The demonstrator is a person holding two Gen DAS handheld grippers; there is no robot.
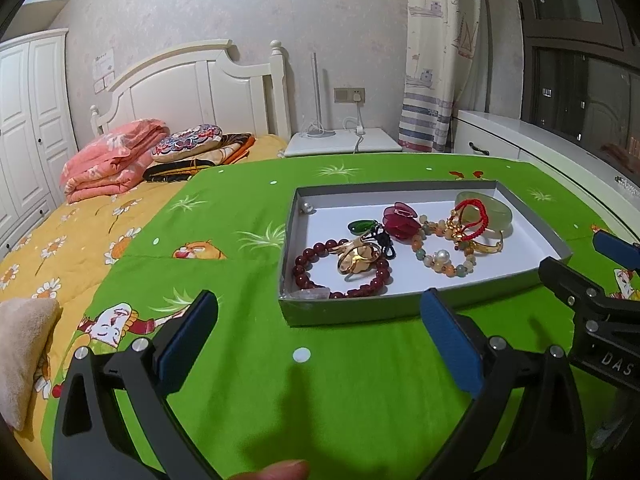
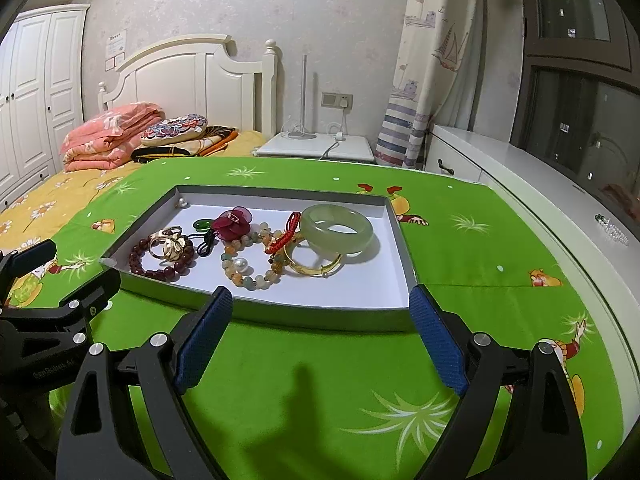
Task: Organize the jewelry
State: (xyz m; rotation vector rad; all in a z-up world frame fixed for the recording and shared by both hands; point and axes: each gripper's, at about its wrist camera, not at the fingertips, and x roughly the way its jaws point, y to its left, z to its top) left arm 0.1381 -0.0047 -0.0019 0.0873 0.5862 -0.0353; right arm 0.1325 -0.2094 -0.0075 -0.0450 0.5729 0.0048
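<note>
Both tools hang just short of the tray and neither has anything in it; the left gripper (image 1: 318, 310) has its blue pads spread wide over the green cartoon-print cloth (image 1: 248, 208), released, and the right gripper (image 2: 320, 304) is splayed the same way, empty, its tips framing the near wall of the shallow grey tray (image 2: 320, 312); all the jewelry sits inside that tray on its white floor; at the left, a dark red bead bracelet (image 2: 160, 268) with a gold ring-like piece (image 2: 170, 245) resting on top of it; just behind, a green pendant on a dark cord (image 2: 200, 226) and a crimson fabric flower (image 2: 232, 220); in the middle, a pastel bead bracelet (image 2: 248, 276) carrying one big pearl (image 2: 239, 265); to its right a red braided cord bracelet (image 2: 286, 236) touching a gold bangle (image 2: 316, 268); the pale green jade bangle (image 2: 336, 230) leans on that gold bangle toward the tray's right side; a lone small pearl (image 2: 183, 201) is tucked in the far left corner; beyond the cloth, a yellow daisy bedspread (image 1: 60, 248), a folded pink quilt (image 1: 112, 160) and a white headboard (image 1: 192, 88).
</note>
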